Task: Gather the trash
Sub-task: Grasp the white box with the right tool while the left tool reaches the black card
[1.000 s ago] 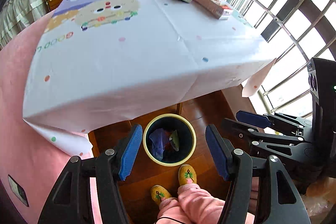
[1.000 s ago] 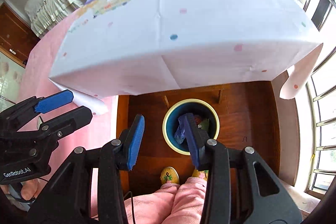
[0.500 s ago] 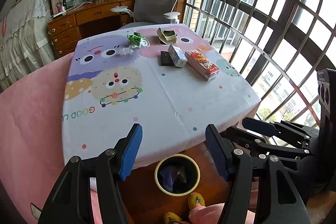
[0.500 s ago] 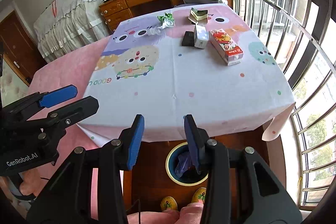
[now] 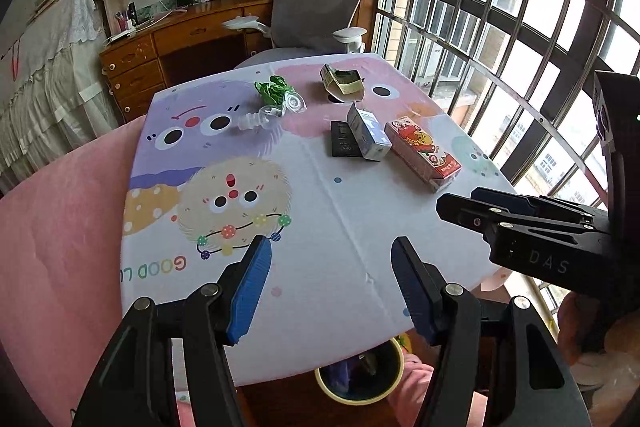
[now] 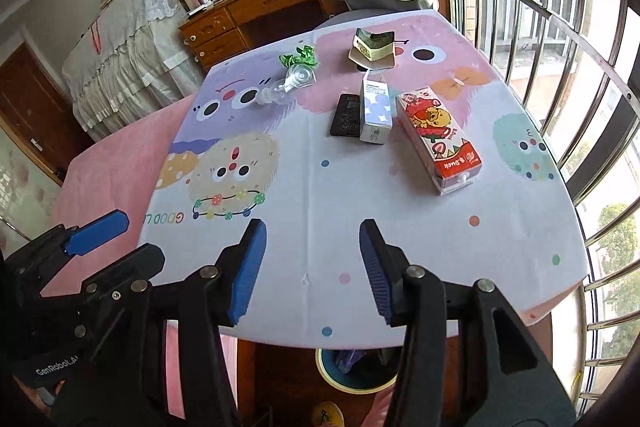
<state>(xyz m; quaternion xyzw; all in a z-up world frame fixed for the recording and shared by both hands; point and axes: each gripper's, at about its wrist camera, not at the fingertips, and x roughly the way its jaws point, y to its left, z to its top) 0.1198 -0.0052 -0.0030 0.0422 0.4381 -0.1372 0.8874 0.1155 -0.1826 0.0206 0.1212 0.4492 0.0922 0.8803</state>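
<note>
Table point(image 6: 400, 227) with cartoon cloth, ahead of both tongs; trash bin point(image 6: 352, 375) on the floor below them. Left gripper point(image 5: 332, 287) and right gripper point(image 6: 312, 271), both spread, empty. Beyond the tips: red carton point(image 6: 438, 139), white box point(image 6: 376, 111), crushed bottle point(image 6: 288, 83).

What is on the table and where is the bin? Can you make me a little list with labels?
table: cartoon tablecloth
trash on table: red carton, blue-white box, black flat pack, crushed clear bottle, green wrapper, green-gold box
bin: yellow-rimmed bin on the floor under the near table edge, already holding some trash
left gripper: open, empty
right gripper: open, empty
</note>
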